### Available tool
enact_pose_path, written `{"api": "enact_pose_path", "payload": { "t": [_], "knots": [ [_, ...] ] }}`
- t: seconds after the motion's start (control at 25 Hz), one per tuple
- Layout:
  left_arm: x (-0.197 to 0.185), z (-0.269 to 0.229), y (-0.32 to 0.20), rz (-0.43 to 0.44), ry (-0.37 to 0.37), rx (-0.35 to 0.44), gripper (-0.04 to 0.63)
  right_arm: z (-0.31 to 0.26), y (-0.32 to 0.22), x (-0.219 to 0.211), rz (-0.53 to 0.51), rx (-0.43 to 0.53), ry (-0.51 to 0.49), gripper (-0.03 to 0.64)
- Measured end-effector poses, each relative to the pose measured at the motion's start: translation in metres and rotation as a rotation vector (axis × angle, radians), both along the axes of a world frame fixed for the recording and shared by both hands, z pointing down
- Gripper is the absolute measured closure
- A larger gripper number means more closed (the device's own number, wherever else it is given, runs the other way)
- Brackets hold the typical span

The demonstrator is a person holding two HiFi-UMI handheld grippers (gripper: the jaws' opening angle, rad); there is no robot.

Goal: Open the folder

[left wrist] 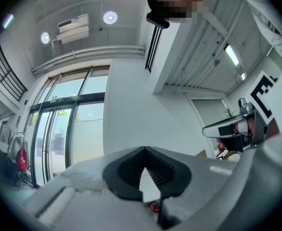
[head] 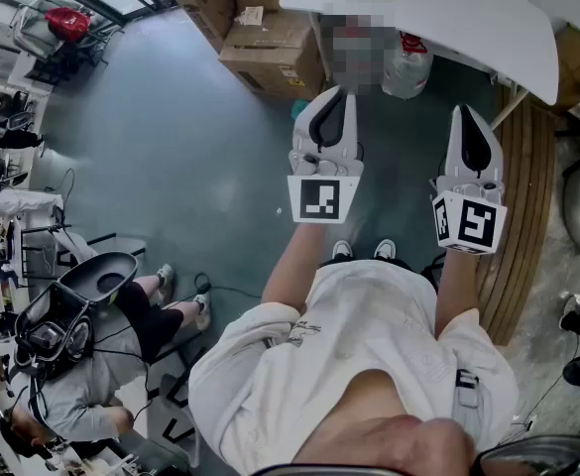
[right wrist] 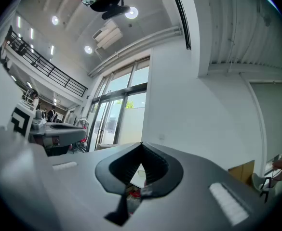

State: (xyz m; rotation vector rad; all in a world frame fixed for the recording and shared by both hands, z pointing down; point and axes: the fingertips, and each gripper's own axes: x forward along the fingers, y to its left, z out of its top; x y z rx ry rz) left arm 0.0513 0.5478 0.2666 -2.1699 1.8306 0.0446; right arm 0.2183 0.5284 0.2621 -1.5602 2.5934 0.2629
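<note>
Item, floor (head: 171, 157): grey and wide, filling most of the head view under my feet.

Item, table (head: 448, 28): white, ahead of me at the top of the head view, beyond both tool tips. Only its near part shows.

Item, cardboard boxes (head: 270, 53): stacked on the floor left of the table, with a plastic bag (head: 408, 62) just beside them.

Item, seated person (head: 81, 365): low at my left, well apart from my arms.

Item, left gripper (head: 331, 95): held out in front of me and tipped slightly upward. Its jaws are together at the tips with nothing between them.

Item, right gripper (head: 466, 114): level with the left one and the nearer of the two to the table edge. Its jaws also meet at the tips and hold nothing.

Item, folder: in no view, so I cannot tell which way it lies or how its long side runs. My guess is the table, ahead of me; I'd look there first.
</note>
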Motion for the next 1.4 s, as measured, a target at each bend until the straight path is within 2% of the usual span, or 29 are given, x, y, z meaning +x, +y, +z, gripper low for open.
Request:
{"api": "enact_pose_path", "payload": {
  "t": [0.28, 0.88, 1.16, 1.4],
  "knots": [
    [0.024, 0.004, -0.008, 0.013, 0.012, -0.022, 0.594, 0.004, -0.006, 0.015, -0.014, -0.003, 0.005, 0.617],
    [0.070, 0.025, 0.004, -0.033, 0.003, -0.044, 0.594, 0.031, -0.004, 0.064, -0.049, -0.050, -0.051, 0.615],
    [0.081, 0.027, -0.003, -0.023, 0.003, -0.046, 0.594, 0.037, -0.008, 0.066, -0.070, -0.068, -0.034, 0.615],
    [0.068, 0.033, -0.021, -0.025, 0.024, -0.043, 0.594, 0.046, -0.022, 0.049, -0.104, -0.067, -0.006, 0.615]
  ]
}}
